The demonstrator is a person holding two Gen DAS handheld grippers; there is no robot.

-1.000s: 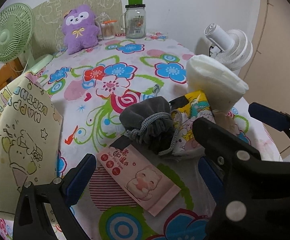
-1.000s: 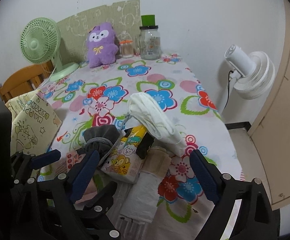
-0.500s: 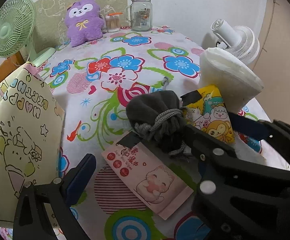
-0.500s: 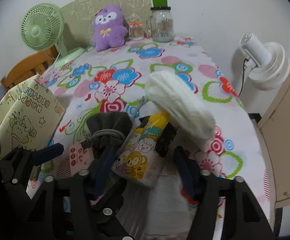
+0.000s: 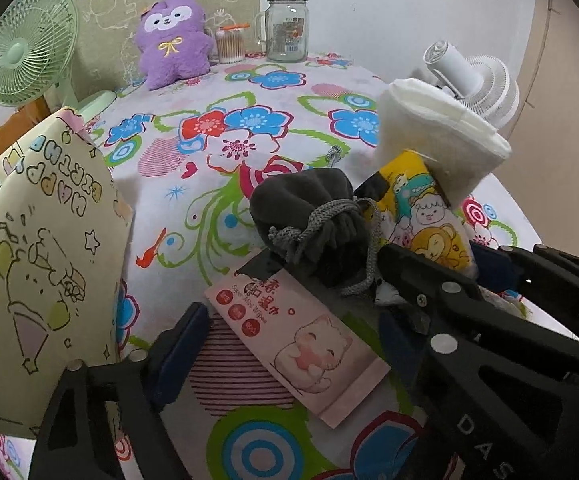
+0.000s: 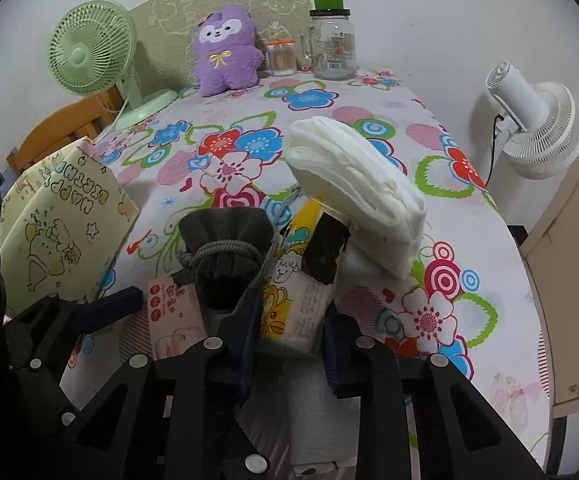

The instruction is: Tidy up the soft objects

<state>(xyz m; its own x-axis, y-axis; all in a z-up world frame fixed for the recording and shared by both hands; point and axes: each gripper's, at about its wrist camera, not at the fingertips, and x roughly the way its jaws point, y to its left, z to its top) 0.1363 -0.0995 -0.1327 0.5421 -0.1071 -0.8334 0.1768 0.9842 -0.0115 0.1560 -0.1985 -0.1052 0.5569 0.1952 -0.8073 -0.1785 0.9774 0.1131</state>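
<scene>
A heap of soft things lies on the flowered tablecloth (image 5: 249, 120). My right gripper (image 6: 289, 328) is closing, and its blue pads press both sides of a yellow cartoon tissue pack (image 6: 285, 280) (image 5: 421, 208). A grey drawstring pouch (image 6: 225, 248) (image 5: 309, 216) rests against the pack's left side. A white folded stack (image 6: 353, 184) (image 5: 429, 136) leans over its right. My left gripper (image 5: 287, 338) is closing around a flat pink wipes pack (image 5: 301, 336) (image 6: 169, 308), and its pads stand clear of it.
A cream birthday gift bag (image 5: 37, 232) stands at the left. A purple plush (image 5: 169, 40), a cotton-swab box (image 5: 231, 46) and a glass jar (image 5: 287, 28) line the far edge. A green fan (image 5: 25, 48) is back left. A white fan (image 6: 537, 128) stands beyond the right edge.
My right gripper's jaws have drawn in from wide open onto the yellow tissue pack, and it has dipped closer to the heap. My left gripper's jaws have narrowed a little.
</scene>
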